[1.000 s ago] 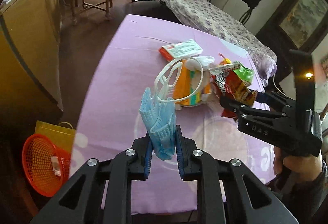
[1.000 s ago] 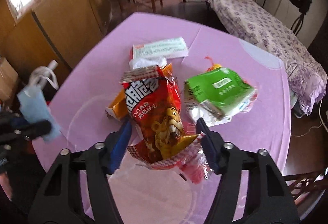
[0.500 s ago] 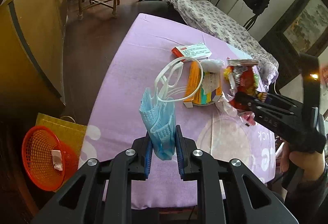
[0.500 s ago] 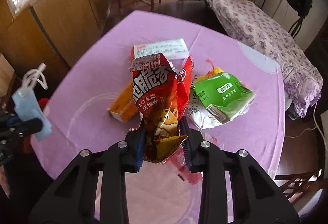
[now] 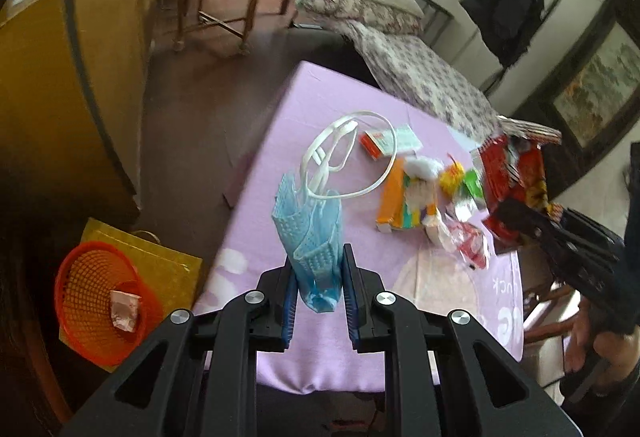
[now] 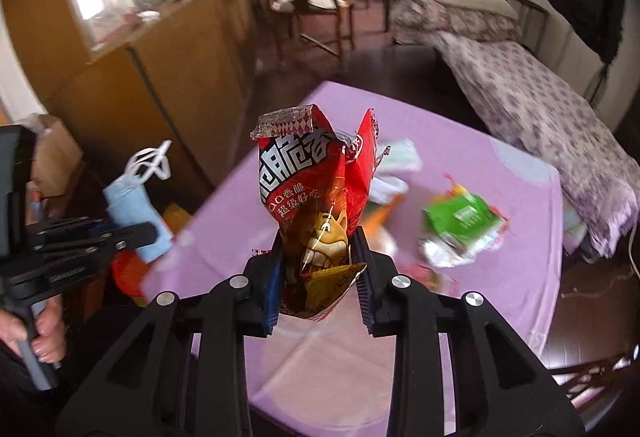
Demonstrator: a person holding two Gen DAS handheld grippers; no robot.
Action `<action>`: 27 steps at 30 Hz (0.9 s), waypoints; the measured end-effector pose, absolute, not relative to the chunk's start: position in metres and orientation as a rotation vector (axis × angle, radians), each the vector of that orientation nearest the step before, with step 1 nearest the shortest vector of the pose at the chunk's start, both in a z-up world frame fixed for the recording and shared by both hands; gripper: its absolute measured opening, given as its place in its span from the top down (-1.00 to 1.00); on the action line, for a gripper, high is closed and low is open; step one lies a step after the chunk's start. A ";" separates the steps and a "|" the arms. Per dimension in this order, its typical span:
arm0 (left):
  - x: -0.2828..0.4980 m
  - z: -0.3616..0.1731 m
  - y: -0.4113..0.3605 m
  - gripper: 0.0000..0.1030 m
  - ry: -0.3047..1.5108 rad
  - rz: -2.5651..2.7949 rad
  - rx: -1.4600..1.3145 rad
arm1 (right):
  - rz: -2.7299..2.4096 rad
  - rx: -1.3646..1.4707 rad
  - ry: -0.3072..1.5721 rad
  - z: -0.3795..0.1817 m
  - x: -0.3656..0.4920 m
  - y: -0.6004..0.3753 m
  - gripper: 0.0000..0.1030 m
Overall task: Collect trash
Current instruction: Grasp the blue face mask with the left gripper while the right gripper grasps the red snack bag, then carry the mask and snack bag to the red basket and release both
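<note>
Both tongs are holding trash above the near edge of the desk. Left tongs (image 5: 319, 287) are pinching, with jaws almost closed, the lower end of a crumpled light-blue paper face mask (image 5: 310, 227), and its white ear loops are standing up above it. Right tongs (image 6: 319, 279) are gripping, with narrow jaws, the bottom of a tall red foil snack bag (image 6: 310, 213), which is standing upright between the pads with its torn mouth on top.

Below the left tongs and to their left, on the floor just beside the desk corner, a round orange plastic mesh basket (image 5: 86, 277) is lying in front of a flat yellow paper bag (image 5: 160, 265); one small crumpled scrap is already inside it. I judge the basket to be the target, and the left hand is clearly nearer, so the mask should probably go first while the snack bag must cross over the desk.

Farther on the lilac-covered desk (image 5: 280, 141), an orange carton, a green foil packet (image 6: 460, 221) and a red-and-white flat box are still waiting.
</note>
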State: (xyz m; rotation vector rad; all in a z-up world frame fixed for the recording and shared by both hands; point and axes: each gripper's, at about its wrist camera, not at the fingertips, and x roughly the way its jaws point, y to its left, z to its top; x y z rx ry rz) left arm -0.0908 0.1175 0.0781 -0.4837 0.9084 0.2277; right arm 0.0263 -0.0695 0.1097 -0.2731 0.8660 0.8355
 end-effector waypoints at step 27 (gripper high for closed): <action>-0.261 -0.006 0.342 0.60 0.903 0.732 -0.955 | 1.314 -0.774 1.099 0.019 -0.117 0.219 0.37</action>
